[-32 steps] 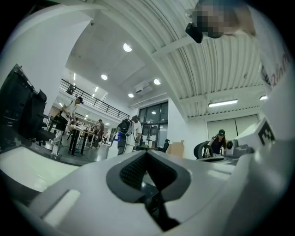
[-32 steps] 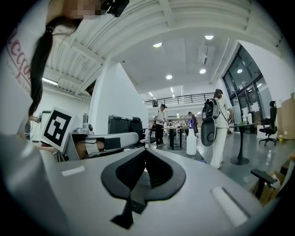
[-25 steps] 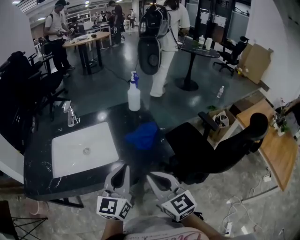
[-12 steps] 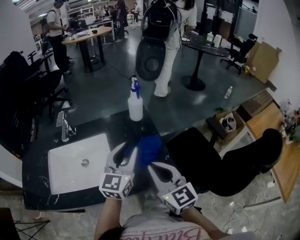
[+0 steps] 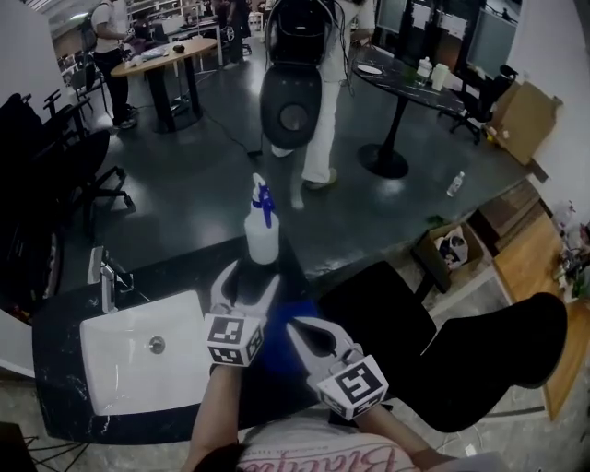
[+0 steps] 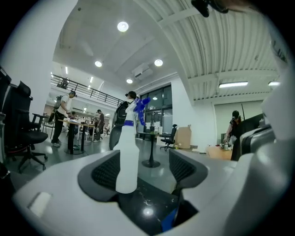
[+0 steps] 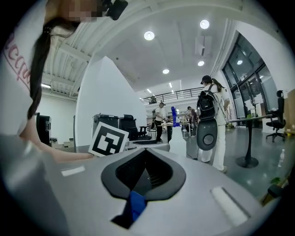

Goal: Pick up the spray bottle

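standing upright near the far edge of the dark table (image 5: 180, 277), the spray bottle (image 5: 262, 238) is showing a white body and a blue trigger head. the left hand-held gripper (image 5: 247, 279) is pointing level at it from the near side, with its fingertips reaching about as far as the bottle's base. its jaws are opening: in the left gripper view the two dark pads are standing well apart, and the bottle is showing in the gap between them, closer to the left pad, with neither pad pressing on it. the right hand-held gripper (image 5: 297, 327) is hanging just beside the left one and a little nearer the person holding it, over a blue cloth (image 5: 288, 312) that is lying on the table. in the right gripper view its jaws are meeting at the tips with nothing between them, and a strip of the blue cloth is showing beneath. a white sink (image 5: 138, 346) is sitting in the table to the left of both grippers, with a faucet (image 5: 103, 277) at its far left corner. beyond the table a person (image 5: 318, 138) wearing a dark backpack (image 5: 297, 28) is standing on the floor, and a black chair (image 5: 442, 359) is sitting at the right
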Motion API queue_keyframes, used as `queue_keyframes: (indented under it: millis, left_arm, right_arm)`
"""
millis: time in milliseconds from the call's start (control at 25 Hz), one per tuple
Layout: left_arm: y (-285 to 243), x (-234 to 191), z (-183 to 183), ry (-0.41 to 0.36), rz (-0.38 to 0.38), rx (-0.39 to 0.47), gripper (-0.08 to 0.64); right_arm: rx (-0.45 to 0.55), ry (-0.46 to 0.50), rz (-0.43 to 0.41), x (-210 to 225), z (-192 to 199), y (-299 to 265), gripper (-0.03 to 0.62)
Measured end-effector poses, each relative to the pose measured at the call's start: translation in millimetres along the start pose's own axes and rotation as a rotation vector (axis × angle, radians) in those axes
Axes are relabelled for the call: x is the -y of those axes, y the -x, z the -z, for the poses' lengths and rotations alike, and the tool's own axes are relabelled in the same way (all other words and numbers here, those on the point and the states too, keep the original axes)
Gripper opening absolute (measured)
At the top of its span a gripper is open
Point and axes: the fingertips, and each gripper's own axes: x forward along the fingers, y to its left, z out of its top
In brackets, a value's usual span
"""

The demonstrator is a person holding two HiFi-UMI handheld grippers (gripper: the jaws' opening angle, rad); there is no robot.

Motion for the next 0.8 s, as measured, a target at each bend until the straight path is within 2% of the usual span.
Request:
queue_keyframes:
  millis: [160,360,720,800]
  left_arm:
    - [-31,-22,22,0.030,-0.023,-0.046,0.348]
    - [-67,-44,48,-0.009,-0.047,-0.116,0.417]
    - [-110,-48,67,-0.080,-0.029,-0.165,0.430]
    - [-114,-49,67,-0.096,-0.023,-0.166,0.396]
  right_arm:
    - [-0.025,-0.012,-0.008,12,4,-14,0.002]
    - [-0.064,-0.035,-0.004,22,14,-19,0.003]
    - [-0.116,-0.072,0.011,29,33,-22,0.003]
    - [-0.124,-0.086,0.017,30,36,-22,0.003]
